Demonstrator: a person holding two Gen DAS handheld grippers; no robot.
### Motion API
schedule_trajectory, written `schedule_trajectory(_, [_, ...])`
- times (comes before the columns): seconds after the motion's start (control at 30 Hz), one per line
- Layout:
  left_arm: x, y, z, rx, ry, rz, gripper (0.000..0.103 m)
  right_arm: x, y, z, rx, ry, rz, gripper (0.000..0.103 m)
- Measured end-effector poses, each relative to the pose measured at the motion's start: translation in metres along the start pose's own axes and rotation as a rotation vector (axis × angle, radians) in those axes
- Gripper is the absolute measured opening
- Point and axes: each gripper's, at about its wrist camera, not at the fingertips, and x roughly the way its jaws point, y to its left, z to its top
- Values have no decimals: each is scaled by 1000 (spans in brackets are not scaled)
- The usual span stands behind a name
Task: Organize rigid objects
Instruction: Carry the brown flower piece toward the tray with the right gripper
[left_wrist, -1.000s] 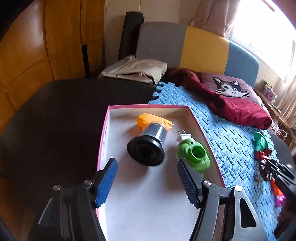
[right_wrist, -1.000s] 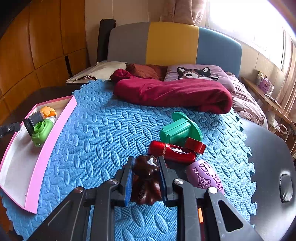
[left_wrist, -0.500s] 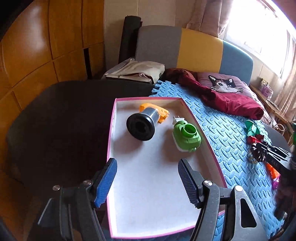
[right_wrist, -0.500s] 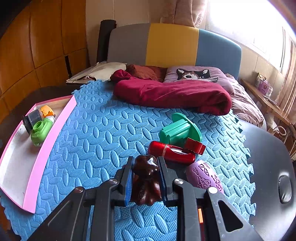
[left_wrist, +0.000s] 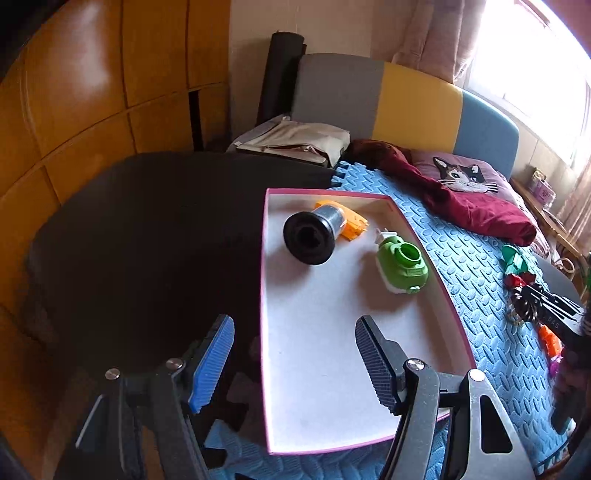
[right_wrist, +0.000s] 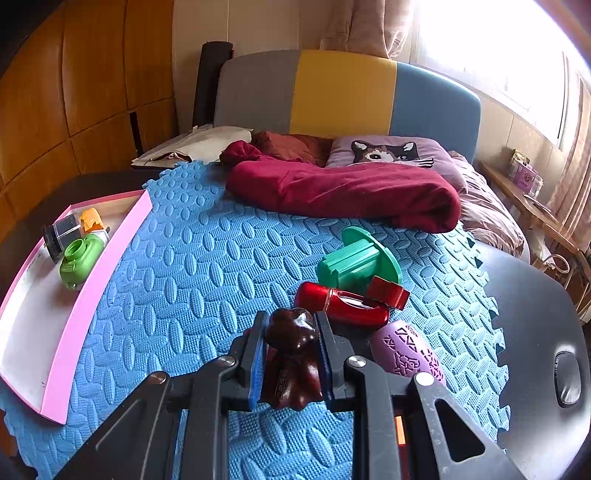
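A pink-rimmed tray (left_wrist: 437, 280) (right_wrist: 92, 280) lies on the blue foam mat (right_wrist: 207, 266). In it rest a black and silver spool (left_wrist: 310, 236) (right_wrist: 61, 236), an orange piece (left_wrist: 354, 225) (right_wrist: 91, 218) and a green plug-like toy (left_wrist: 400, 264) (right_wrist: 79, 260). My left gripper (left_wrist: 293, 363) hangs open over the tray's near left corner, nothing between its fingers. My right gripper (right_wrist: 290, 354) is shut on a dark brown figurine (right_wrist: 291, 358) above the mat. Just beyond it lie a red lighter-like item (right_wrist: 343, 304), a green flanged block (right_wrist: 356, 262) and a purple egg-shaped piece (right_wrist: 404, 352).
A dark red garment (right_wrist: 343, 192) and a cat-print pillow (right_wrist: 391, 153) lie at the mat's far end before a grey, yellow and blue headboard (right_wrist: 343, 92). Dark table surface (left_wrist: 147, 229) spreads left of the tray. Folded beige cloth (left_wrist: 295, 142) sits behind.
The left gripper has drawn back and leftward from the tray, so the tray's near edge and its objects now sit farther off. The right gripper holds still with the figurine.
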Motion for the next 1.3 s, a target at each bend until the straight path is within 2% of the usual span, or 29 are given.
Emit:
schedule_trajectory(0.27, [0,17,-7,-28,11,-3,69,0,3,3,45,23,-36,23])
schedule_trajectory(0.47, [2,32,-12,-57,18,-1,69,-7,18,2,87,62,66,23])
schedule_trajectory(0.67, [5,46,-16,-92,27,4,69,-15,44,-2,69,80,119,23])
schedule_trajectory(0.83, [5,55,-18,-115,25,10,69,-37,63,8,61,30,182,22])
schedule_trajectory(1.03, [5,58,-18,-123,23,9,69,-62,114,28,-28,-29,318,23])
schedule_trajectory(1.17, [5,58,-18,-116,24,9,69,-65,158,37,-113,-28,418,23])
schedule_trajectory(1.3, [5,59,-19,-116,25,9,69,-55,201,44,-198,-17,466,23])
